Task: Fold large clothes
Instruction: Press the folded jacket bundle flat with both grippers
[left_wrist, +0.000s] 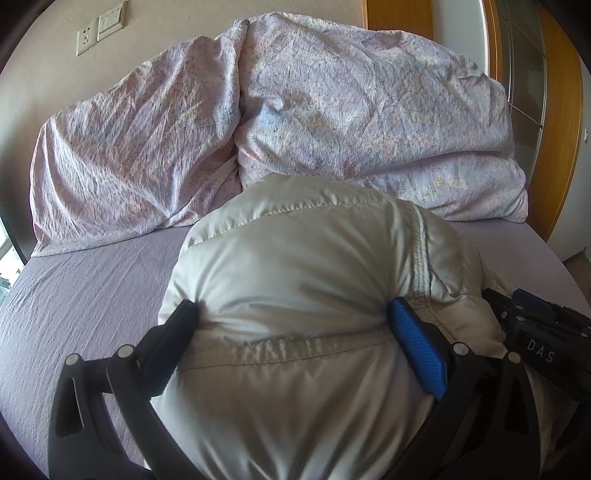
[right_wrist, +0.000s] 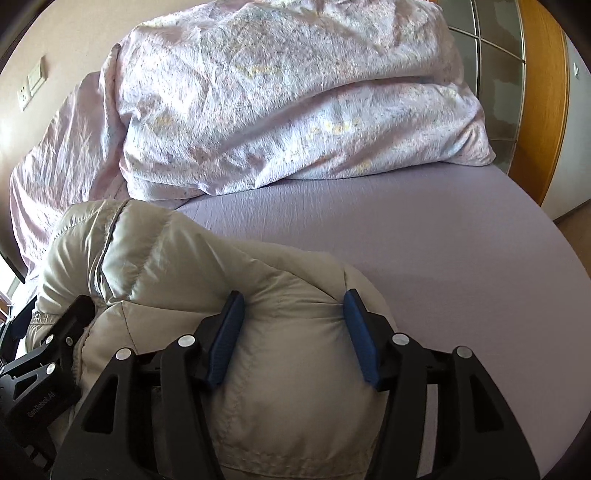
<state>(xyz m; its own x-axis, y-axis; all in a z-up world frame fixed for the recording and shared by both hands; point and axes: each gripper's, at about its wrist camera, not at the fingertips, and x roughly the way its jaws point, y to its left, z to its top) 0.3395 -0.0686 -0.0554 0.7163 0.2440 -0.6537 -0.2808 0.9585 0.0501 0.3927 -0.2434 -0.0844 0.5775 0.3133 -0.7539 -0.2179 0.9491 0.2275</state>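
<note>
Puffy jacket of smooth, faintly sheened quilted cloth, bed sheet of matt ribbed lilac fabric, crinkled cotton duvet, left claw pads of textured blue rubber, glossy wooden frame

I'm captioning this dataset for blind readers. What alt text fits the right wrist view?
The right gripper squeezes a bunched, puffy beige jacket between blue-padded fingers on a lavender bed sheet. A crumpled floral duvet is heaped behind, and the left gripper shows at the left edge.
</note>
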